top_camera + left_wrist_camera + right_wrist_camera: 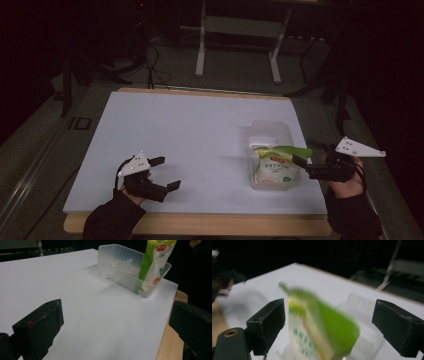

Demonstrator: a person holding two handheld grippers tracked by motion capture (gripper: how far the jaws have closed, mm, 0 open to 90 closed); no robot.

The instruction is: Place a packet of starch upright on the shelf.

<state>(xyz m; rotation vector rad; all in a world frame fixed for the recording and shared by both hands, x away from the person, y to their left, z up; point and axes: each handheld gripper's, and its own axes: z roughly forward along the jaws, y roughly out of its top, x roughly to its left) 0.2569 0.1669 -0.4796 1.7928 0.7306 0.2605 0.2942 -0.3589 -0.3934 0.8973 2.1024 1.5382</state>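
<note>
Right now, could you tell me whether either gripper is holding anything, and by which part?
Nothing is held. The left gripper is open over the table; the right gripper's jaws stand open around the green pouch's top.

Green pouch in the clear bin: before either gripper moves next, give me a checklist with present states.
1. Green pouch sits inside the clear bin, near compartment: ok.
2. Right gripper open, jaws either side of the pouch top: ok.
3. Right jaws clear of the pouch: cannot tell, blurred.
4. Left gripper open, holding nothing: ok.
5. Bin fully on the white sheet: ok.
6. Far compartment free: ok.
</note>
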